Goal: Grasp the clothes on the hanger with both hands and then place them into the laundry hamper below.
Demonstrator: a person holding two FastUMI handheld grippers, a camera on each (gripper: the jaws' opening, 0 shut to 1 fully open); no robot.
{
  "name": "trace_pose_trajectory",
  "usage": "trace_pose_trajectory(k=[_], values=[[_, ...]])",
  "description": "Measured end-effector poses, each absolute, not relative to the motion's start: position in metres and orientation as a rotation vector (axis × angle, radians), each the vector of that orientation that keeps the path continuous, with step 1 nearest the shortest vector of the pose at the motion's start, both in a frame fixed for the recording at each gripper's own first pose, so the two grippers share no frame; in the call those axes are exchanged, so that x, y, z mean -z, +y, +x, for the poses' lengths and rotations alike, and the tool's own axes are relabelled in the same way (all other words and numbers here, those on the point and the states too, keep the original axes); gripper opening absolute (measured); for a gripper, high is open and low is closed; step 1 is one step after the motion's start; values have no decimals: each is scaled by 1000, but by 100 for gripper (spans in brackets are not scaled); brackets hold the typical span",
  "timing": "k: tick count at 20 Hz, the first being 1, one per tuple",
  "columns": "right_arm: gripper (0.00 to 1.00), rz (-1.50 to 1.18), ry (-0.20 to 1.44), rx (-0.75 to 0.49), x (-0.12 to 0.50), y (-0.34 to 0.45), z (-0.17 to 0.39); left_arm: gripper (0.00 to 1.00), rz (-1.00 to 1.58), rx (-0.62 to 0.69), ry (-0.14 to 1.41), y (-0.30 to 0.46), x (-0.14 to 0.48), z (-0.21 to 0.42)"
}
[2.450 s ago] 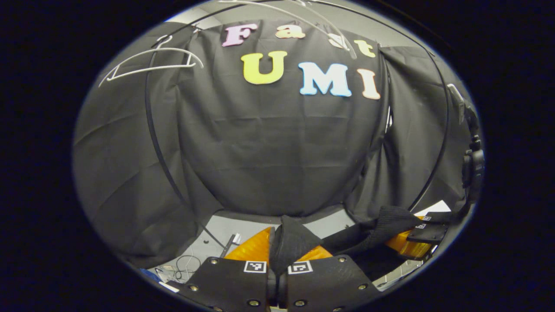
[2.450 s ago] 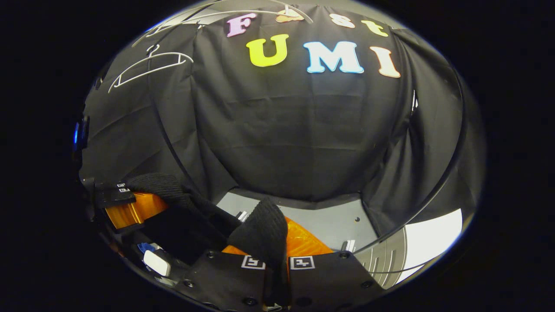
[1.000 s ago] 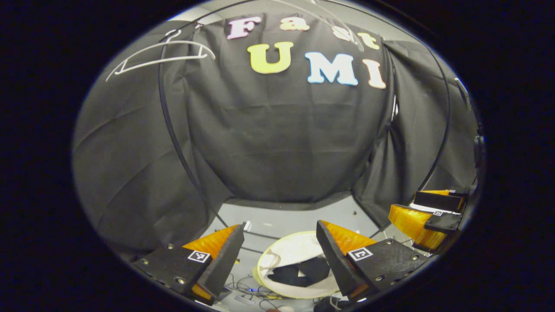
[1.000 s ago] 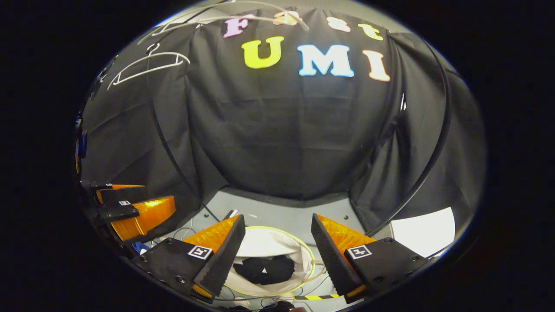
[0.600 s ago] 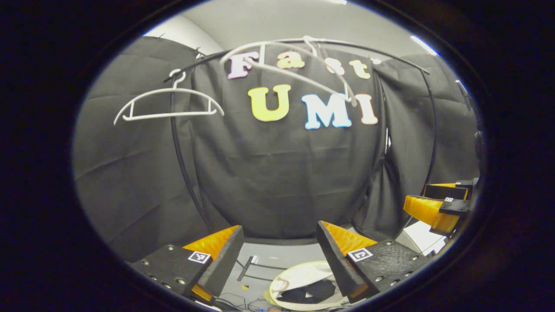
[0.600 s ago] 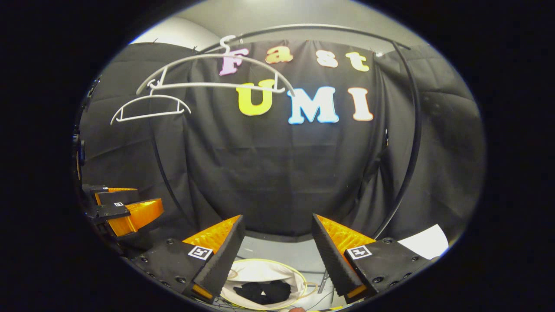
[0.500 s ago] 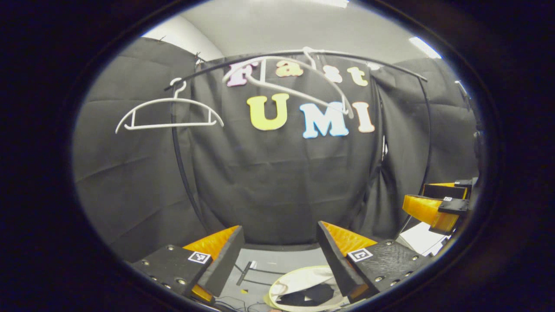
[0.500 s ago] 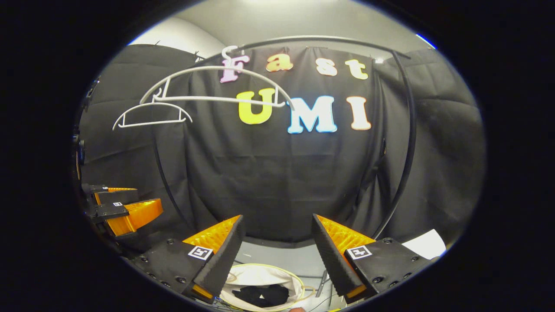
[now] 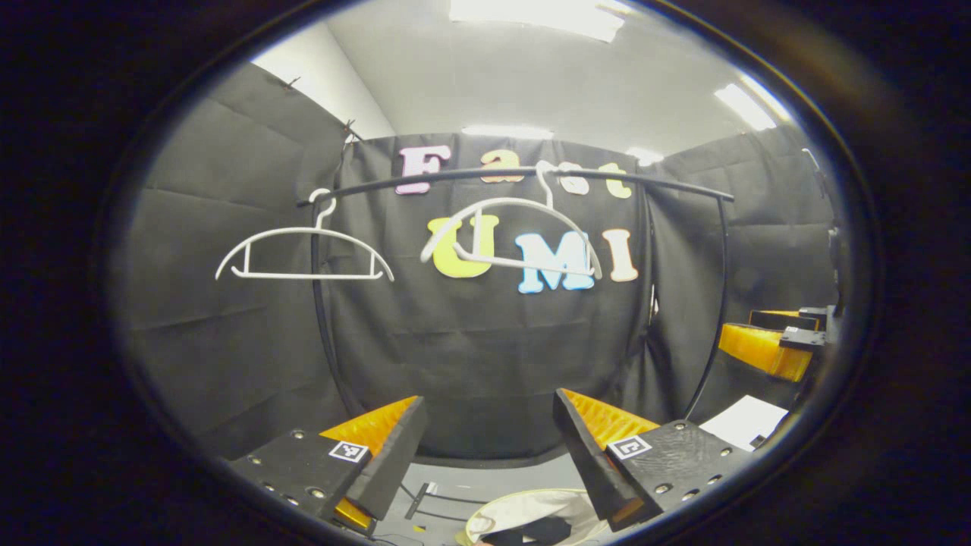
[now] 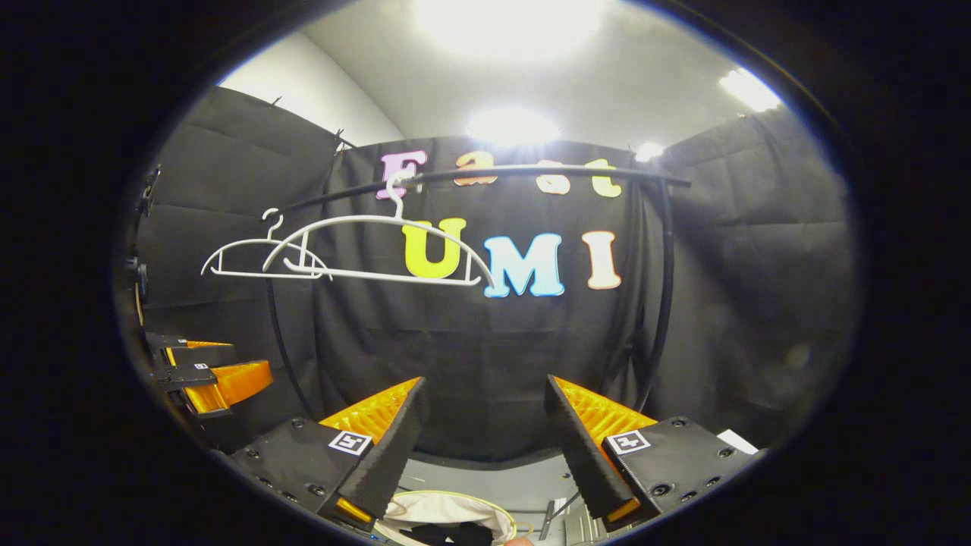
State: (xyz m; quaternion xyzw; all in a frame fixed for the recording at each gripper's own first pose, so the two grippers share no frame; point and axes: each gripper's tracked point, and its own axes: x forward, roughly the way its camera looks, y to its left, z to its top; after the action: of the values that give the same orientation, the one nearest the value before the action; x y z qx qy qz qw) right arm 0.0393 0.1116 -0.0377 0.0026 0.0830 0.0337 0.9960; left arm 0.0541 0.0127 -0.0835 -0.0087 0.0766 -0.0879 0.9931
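Clothes [image 9: 523, 532] black, crumpled (inside hamper [image 9: 501, 512])

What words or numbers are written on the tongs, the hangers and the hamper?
None can be read on them.
Left tongs: small black-and-white square patterns, not letters.
Right tongs: the same kind of square patterns, not letters.
Hangers: plain, no writing.
Hamper: no writing on the part in sight.
White sheet: too small to tell.
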Motion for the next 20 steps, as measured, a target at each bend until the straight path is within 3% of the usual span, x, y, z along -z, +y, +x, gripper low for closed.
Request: trace_pose_trajectory(k=[2,8,20], values=[[96,9,149,-67,24,108,31,100,-14,171,122,20,63,48],[93,16,78,-37,-7,75,4,100,9,150,52,26,17,24],[96,9,26,27,-20,0,-59,100,19,97,12,27,-11,-40]])
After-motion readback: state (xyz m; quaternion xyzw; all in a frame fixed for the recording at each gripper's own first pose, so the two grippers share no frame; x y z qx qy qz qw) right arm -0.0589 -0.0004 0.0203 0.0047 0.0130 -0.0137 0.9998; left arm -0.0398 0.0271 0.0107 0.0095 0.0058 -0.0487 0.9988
